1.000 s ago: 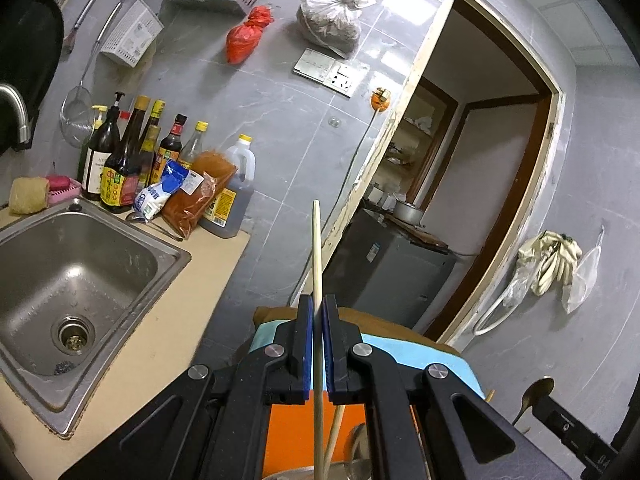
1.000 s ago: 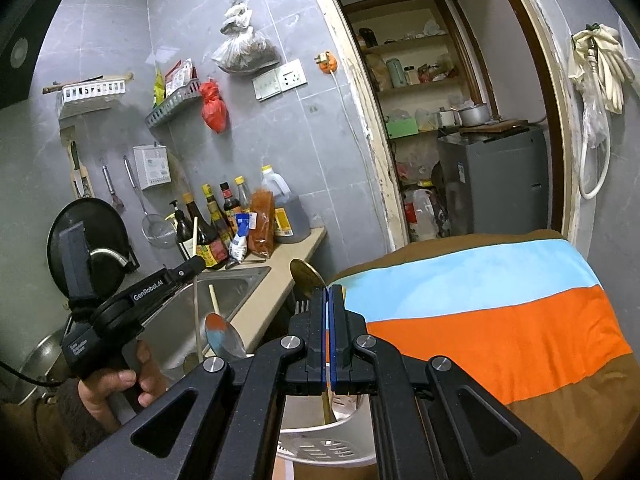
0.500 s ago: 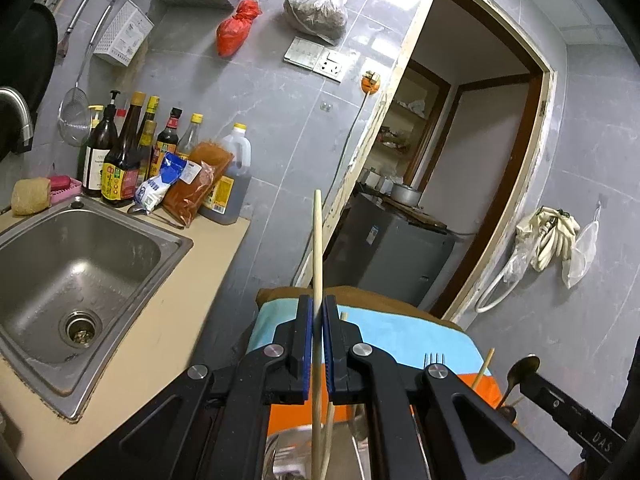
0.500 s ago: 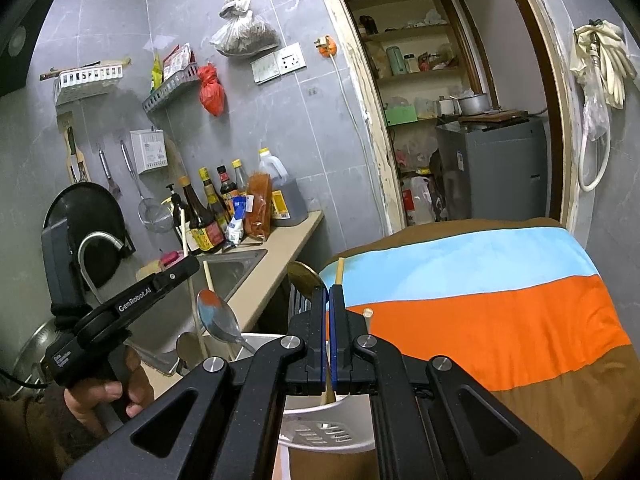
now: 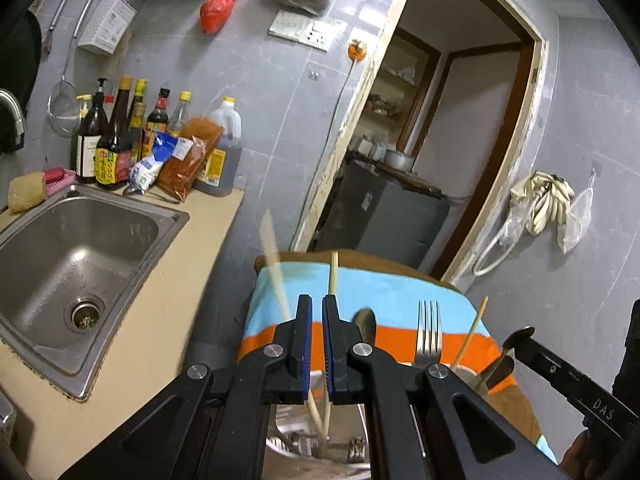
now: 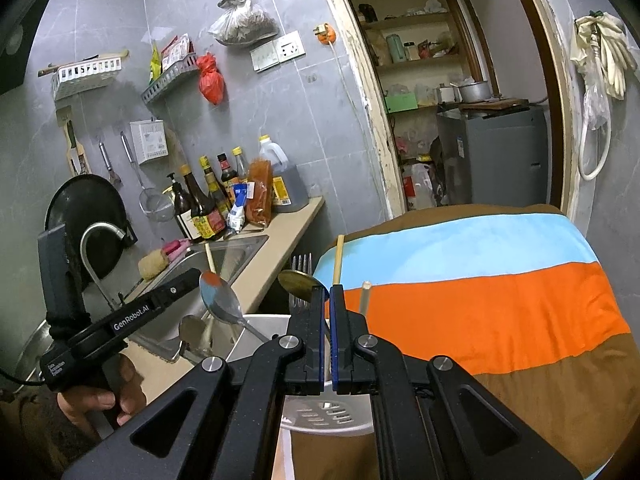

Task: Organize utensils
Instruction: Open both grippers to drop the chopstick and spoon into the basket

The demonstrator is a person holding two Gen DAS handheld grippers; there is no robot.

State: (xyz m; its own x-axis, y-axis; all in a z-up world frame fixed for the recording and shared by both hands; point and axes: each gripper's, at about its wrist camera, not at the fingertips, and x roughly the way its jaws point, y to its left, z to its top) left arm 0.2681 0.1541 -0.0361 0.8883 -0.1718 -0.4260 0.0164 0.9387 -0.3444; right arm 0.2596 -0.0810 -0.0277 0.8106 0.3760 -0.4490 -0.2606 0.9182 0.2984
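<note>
My left gripper (image 5: 317, 304) is open with a narrow gap and holds nothing. A blurred wooden chopstick (image 5: 274, 268) leans just left of its fingers, and a second chopstick (image 5: 333, 270) stands behind them, both down in the white utensil holder (image 5: 296, 446). A fork (image 5: 427, 328) and a thin stick (image 5: 474, 330) stand to the right. My right gripper (image 6: 327, 294) is open a crack above the holder (image 6: 324, 414), with nothing between the pads. A brass spoon (image 6: 296, 286), a steel spoon (image 6: 218, 296) and a chopstick (image 6: 339, 260) stand in the holder.
A steel sink (image 5: 68, 260) is set in the beige counter (image 5: 168, 320) at left, with sauce bottles (image 5: 116, 140) behind it. A striped blue, orange and brown cloth (image 6: 480, 280) covers the surface at right. A doorway (image 5: 440, 140) opens behind.
My left gripper has let go of the chopstick, which has tipped left into the holder. My right gripper has opened slightly and let go of the brass spoon. Both grippers have moved lower.
</note>
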